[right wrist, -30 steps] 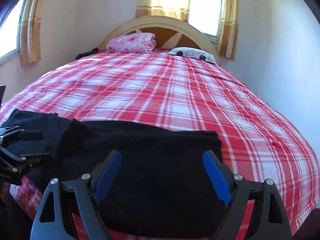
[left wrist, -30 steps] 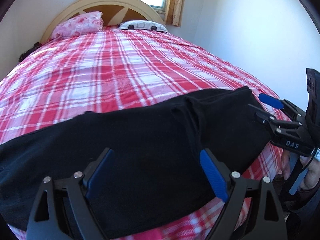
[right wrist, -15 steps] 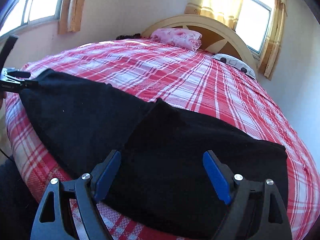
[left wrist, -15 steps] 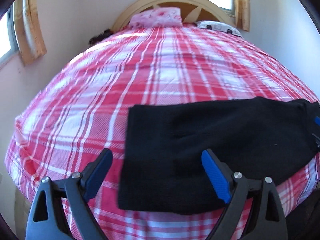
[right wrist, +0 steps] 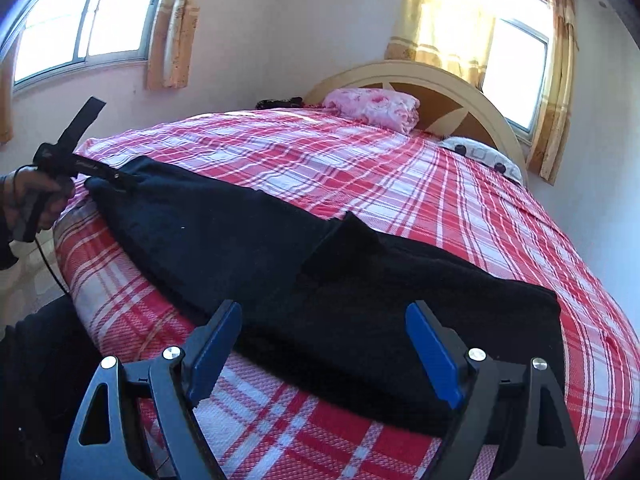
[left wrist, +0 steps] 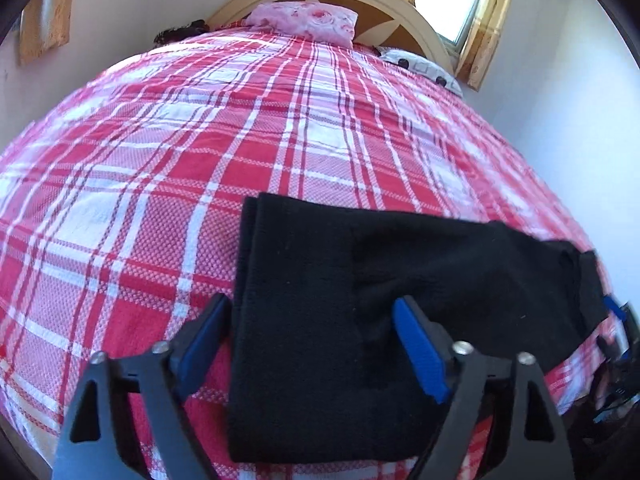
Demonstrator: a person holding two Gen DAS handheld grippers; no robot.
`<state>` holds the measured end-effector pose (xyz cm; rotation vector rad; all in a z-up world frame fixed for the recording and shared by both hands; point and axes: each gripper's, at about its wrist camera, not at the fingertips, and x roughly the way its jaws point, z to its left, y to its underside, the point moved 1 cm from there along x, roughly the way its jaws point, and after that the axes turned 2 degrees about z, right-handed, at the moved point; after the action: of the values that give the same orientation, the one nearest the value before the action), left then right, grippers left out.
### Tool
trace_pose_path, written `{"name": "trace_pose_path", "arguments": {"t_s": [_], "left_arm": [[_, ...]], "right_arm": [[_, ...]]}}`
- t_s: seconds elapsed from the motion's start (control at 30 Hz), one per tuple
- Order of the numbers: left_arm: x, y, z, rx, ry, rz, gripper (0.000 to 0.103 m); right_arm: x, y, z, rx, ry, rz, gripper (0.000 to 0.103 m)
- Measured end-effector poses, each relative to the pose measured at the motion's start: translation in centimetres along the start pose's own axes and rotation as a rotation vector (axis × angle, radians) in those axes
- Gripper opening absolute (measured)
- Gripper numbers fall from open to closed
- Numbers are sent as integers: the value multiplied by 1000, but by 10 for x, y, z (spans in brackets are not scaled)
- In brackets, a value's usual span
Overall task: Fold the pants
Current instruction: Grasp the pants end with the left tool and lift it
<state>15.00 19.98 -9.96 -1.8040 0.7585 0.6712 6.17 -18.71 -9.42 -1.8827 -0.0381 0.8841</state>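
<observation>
- Black pants [left wrist: 340, 320] lie flat along the near edge of the bed [left wrist: 240, 140], already doubled leg over leg into one long strip; a small flap sticks up mid-strip in the right wrist view.
- Step in hand, as I judge it: each gripper lines up at its own end of the strip for the crosswise fold, no grab made yet.
- Left gripper [left wrist: 316, 344] hangs over the pants' left end, jaws spread wide, nothing between them; the end edge of the pants sits just inside the left finger.
- From the right wrist view the left gripper's tips look to be touching or just above that far end; can't tell which.
- Right gripper [right wrist: 324, 350] hangs over the pants' other end, jaws spread, empty.
- Next move likely calls for dropping onto the left end corners, pinching all layers together, then carrying that end over toward the right end.
- Risk: thick stacked fabric, a bottom layer may slip out of the pinch.
- Room: plaid bed beyond the pants is bare up to the pink pillow [left wrist: 304, 20] at the headboard; plenty of space that way.
- Pants' near edge sits close to the bed's front edge, little margin there.
</observation>
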Motion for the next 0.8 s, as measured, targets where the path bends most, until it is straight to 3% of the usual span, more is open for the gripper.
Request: {"name": "trace_pose_path", "arguments": {"t_s": [0.1,0.2,0.27,0.3,0.47,0.63,0.8], "left_arm": [[-6,-2,17,-105,58,-7,56],[-4,-1,24,-140,92,-1,50],[-4,-2,20,-112,84,2,35],[-3,-1,19,-112,108,15,22],[-9,-1,11,-106,141,-2,19],[-39,-3,9,-185,289,-80,19],[-70,-18,-36,-135,425,-136,19]], "right_arm": [[3,-1,11,-33,-11,-3,85],[5,-1,20,-62,-20,-10,85],[5,-1,24,-68,-28,-11,85],[6,-1,25,-69,-31,-9,85],[2,-1,22,-59,-34,-19,85],[-6,-1,5,-53,-5,-20,85],[-14,4,-28,-14,66,-5,85]]}}
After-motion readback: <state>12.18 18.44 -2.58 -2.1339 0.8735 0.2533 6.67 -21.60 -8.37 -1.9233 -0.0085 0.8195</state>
